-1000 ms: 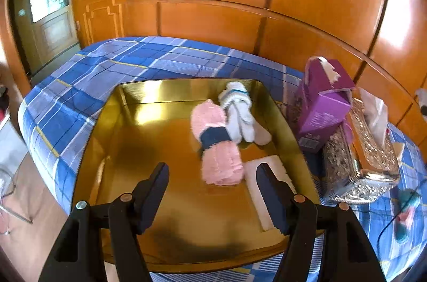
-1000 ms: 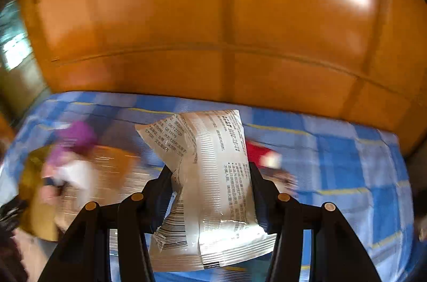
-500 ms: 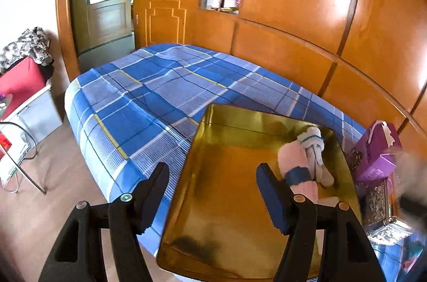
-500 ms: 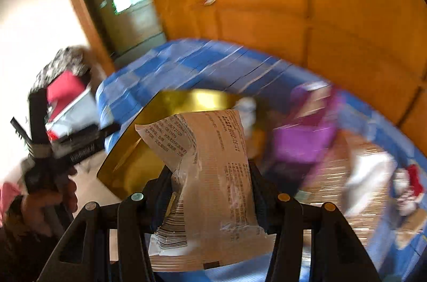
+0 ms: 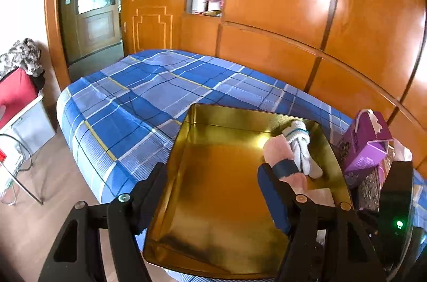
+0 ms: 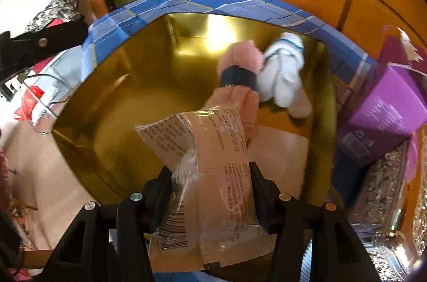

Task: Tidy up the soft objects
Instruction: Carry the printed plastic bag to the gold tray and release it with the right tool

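A gold tray point(image 5: 186, 154) point(image 6: 112, 74) lies on the blue plaid bed. In it are a pink fluffy bundle with a navy band point(image 5: 277, 151) point(image 6: 237, 63), a white bundle point(image 5: 300, 140) point(image 6: 283, 68) beside it, and a flat pale pad point(image 6: 280, 148). My right gripper point(image 6: 210, 183) is shut on a clear printed plastic packet point(image 6: 210, 175), held above the tray's near part. My left gripper point(image 5: 213, 191) is open and empty, above the tray's near left edge.
A purple box point(image 5: 365, 146) point(image 6: 387, 111) and a silver ornate tissue box point(image 6: 384, 202) stand right of the tray. Wooden wall panels run behind the bed point(image 5: 138, 100). A red and white bin point(image 5: 18, 106) stands on the floor at left.
My right gripper has swung left with the packet from over the bed to above the gold tray. My left gripper has pulled back to the left, away from the bundles.
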{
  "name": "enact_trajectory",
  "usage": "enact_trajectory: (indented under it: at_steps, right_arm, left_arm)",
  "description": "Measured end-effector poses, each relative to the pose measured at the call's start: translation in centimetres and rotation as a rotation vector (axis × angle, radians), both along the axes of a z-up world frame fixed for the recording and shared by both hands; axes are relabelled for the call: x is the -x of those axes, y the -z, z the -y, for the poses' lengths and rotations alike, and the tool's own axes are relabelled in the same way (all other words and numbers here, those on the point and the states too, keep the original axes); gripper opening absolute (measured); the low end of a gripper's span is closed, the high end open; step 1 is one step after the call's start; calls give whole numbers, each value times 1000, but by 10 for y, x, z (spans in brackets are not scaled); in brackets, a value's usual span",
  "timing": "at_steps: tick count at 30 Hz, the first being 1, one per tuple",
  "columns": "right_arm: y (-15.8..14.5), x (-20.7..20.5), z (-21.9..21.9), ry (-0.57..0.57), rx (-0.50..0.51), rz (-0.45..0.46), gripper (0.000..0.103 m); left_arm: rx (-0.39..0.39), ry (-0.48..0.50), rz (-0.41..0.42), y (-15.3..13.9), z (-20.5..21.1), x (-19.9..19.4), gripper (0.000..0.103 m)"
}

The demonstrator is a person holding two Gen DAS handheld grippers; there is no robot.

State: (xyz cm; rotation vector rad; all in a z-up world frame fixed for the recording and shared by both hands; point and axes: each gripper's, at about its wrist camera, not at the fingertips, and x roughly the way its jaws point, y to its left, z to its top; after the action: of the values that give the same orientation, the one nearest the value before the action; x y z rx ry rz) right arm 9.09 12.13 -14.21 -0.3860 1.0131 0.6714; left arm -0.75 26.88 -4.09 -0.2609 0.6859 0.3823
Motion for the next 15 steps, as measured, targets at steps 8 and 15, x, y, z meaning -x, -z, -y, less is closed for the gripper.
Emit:
enact_trajectory:
  at_steps: [8,15]
  right_arm:
    - [-7,2,15,37,-12,14,73]
    - [-27,12,31,87,-83,77,74]
  left_arm:
    - [-22,44,-4,0,17,-1,71]
    - [-29,69,6,-2,26,-1,73]
